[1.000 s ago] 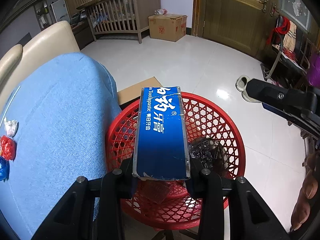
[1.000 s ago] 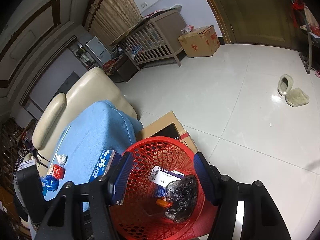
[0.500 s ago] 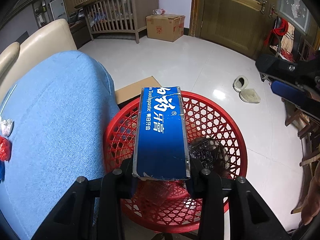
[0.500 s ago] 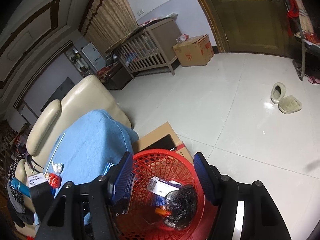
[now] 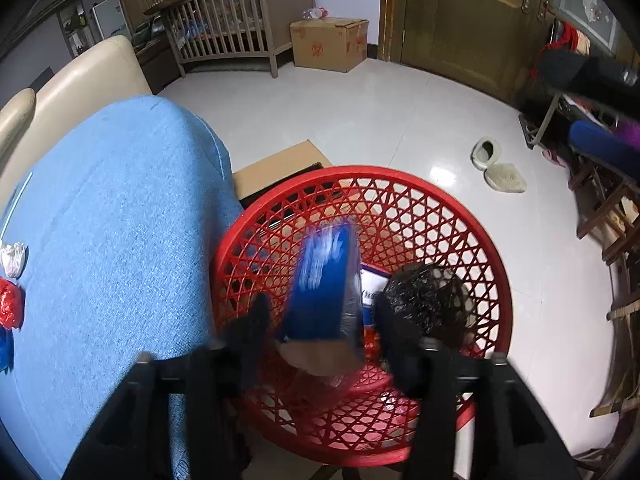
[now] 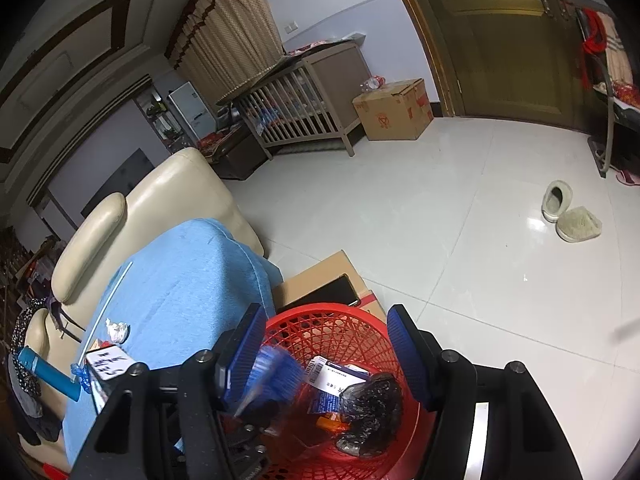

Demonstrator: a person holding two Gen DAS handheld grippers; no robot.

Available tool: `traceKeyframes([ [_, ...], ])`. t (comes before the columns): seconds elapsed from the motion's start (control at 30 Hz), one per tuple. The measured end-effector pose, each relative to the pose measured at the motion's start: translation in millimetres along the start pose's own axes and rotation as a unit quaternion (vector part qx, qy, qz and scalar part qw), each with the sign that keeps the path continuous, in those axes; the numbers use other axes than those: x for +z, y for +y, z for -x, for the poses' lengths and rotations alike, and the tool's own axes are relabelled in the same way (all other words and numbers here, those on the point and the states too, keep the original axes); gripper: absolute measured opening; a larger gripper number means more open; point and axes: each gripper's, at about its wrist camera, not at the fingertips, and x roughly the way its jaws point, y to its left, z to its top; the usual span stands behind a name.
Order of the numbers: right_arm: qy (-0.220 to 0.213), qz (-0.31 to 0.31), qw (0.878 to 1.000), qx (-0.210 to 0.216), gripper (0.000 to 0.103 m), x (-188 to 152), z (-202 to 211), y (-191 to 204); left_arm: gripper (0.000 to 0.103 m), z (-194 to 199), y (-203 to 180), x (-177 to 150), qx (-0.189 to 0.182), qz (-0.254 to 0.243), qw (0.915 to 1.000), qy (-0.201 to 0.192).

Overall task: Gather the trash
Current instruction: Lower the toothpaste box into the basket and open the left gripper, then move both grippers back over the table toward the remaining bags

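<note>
White tile floor; red basket [image 5: 472,240] with blurred blue toothpaste box [image 5: 324,284], black bag [image 5: 424,300].

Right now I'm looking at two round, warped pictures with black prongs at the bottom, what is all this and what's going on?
No robot here: a person holds a two-fingered tool in each hand, and a wide-angle camera on each tool looks along its prongs, which warps the picture. One picture comes from the left gripper, the other from the right gripper. Both look down on a red basket beside a blue cushion. The left jaws have just been opening, and a blurred blue toothpaste box between them is dropping into the basket, which already holds a black bag. The right jaws stand open with nothing between them. Small wrappers remain on the cushion.
</note>
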Motion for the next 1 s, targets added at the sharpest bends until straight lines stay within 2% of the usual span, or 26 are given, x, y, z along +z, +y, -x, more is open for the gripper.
traceKeyframes([
  [0.3, -0.012, 0.017, 1.000, 0.008, 0.067, 0, 9, 19, 0.071, 20, 10, -4, -0.009, 0.009, 0.9998, -0.017],
  [0.43, -0.017, 0.024, 0.999, 0.013, 0.067, 1, 13, 26, 0.071, 43, 29, -8, -0.018, 0.038, 0.9984, -0.038],
  [0.63, -0.001, 0.042, 0.999, 0.025, 0.067, -4, 5, 48, 0.071, 80, 80, -26, 0.005, 0.094, 0.9929, -0.074],
  [0.8, 0.032, 0.074, 0.996, 0.049, 0.067, -19, -12, 85, 0.072, 101, 141, -59, 0.037, 0.167, 0.9813, -0.087],
  [1.0, 0.098, 0.148, 0.980, 0.087, 0.067, -50, -44, 150, 0.072, 118, 215, -121, 0.086, 0.271, 0.9545, -0.089],
])
